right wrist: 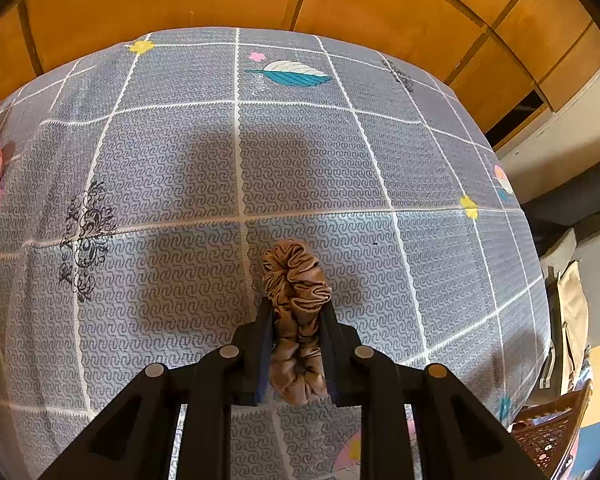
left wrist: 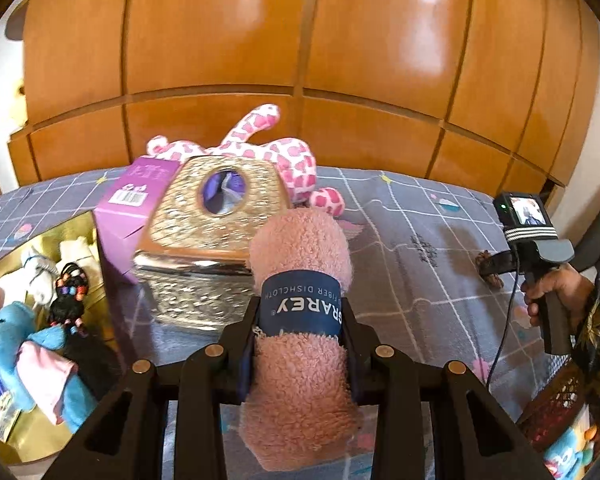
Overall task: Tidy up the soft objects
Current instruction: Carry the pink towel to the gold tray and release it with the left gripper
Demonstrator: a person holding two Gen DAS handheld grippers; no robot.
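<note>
From the left wrist, your left claw [left wrist: 300, 312] gripped the rolled pink dishcloth [left wrist: 300, 360] above the bed's [left wrist: 400, 208] middle, likely bound for the gold box [left wrist: 40, 240] at its left edge, while from the right wrist your right claw [right wrist: 298, 316] pinched the brown scrunchie [right wrist: 296, 276] near the bed's near edge, awaiting its turn.

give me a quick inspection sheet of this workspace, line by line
surface: grey-blue grid-patterned cover with leaf and flower prints.
job's things: rolled pink dishcloth with a blue band; brown scrunchie; pink-spotted plush lying behind the gold tissue box; gold box at the left holding small plush toys.
clutter: purple carton leaning against the tissue box.
grippers: left gripper jaws clamp the dishcloth; right gripper jaws clamp the scrunchie.
cables: one black cable hanging from the right gripper.
surroundings: glossy wooden cabinet panels behind; brown woven basket at the right edge.
</note>
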